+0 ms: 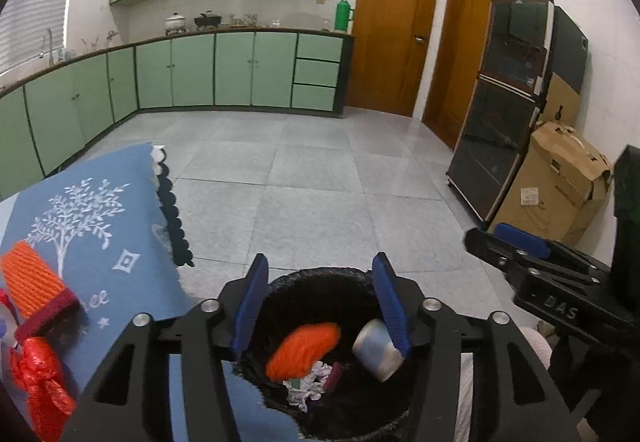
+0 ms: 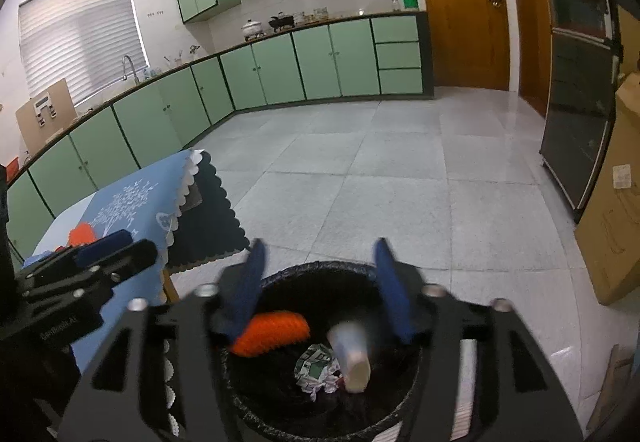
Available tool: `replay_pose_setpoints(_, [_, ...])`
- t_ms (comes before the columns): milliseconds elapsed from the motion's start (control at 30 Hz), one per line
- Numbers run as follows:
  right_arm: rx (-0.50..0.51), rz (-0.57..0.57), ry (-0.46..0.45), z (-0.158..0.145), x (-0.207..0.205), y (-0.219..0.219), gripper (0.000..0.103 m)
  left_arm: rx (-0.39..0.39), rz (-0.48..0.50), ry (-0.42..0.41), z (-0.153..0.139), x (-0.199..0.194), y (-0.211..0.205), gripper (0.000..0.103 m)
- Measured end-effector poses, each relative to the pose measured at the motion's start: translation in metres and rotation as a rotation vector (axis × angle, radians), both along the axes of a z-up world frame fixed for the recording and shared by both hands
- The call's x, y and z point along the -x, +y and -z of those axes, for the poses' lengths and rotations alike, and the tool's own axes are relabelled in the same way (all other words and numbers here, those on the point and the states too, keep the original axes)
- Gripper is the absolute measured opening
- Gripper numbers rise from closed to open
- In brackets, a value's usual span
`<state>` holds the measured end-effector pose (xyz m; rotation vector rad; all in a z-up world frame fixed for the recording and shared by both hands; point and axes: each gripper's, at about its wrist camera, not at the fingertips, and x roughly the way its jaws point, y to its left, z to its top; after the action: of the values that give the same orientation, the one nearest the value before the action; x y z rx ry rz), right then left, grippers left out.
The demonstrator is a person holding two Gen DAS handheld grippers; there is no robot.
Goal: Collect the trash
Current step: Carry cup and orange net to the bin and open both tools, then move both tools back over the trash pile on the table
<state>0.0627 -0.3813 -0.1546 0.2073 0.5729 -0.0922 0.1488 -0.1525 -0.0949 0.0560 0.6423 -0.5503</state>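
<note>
Trash lies inside the black-lined bin [image 1: 320,282] on the floor: an orange ribbed sponge [image 1: 304,350], a pale cup [image 1: 378,348] tipped on its side, and crumpled paper [image 1: 312,382] beneath them. The left tongs [image 1: 320,306] hang over the bin's mouth with blue pads spread apart and nothing between them. The right tongs [image 2: 320,290] stand open above the same bin, gripping nothing; the cup looks blurred just under them. To the left, the counter with its blue tree-print cloth [image 1: 100,210] carries another orange sponge [image 1: 34,282] and a crumpled red bag [image 1: 40,382], both near the counter's edge.
</note>
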Motion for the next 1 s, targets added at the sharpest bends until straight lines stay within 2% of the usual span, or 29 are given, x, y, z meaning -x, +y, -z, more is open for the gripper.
replay_pose_setpoints(100, [0.019, 0.018, -0.017, -0.007, 0.0, 0.007, 0.087, -0.002, -0.036, -0.022, -0.008, 0.002, 0.014, 0.064])
replay_pose_setpoints(133, [0.024, 0.023, -0.027, -0.01, 0.002, 0.01, 0.09, -0.002, -0.054, -0.035, -0.011, 0.004, 0.021, 0.066])
replay_pose_setpoints(200, [0.02, 0.012, -0.042, -0.017, 0.001, 0.015, 0.092, -0.004, -0.081, -0.053, -0.018, 0.006, 0.034, 0.072])
replay_pose_setpoints(367, [-0.006, -0.045, -0.082, -0.035, -0.004, 0.039, 0.094, -0.023, -0.17, -0.1, -0.033, 0.017, 0.071, 0.077])
replay_pose_setpoints(600, [-0.023, -0.156, -0.105, -0.052, -0.017, 0.09, 0.095, -0.047, -0.332, -0.113, -0.041, 0.034, 0.141, 0.078])
replay_pose_setpoints(1000, [0.023, -0.338, -0.108, -0.045, -0.023, 0.192, 0.096, -0.076, -0.582, -0.093, -0.029, 0.062, 0.25, 0.078])
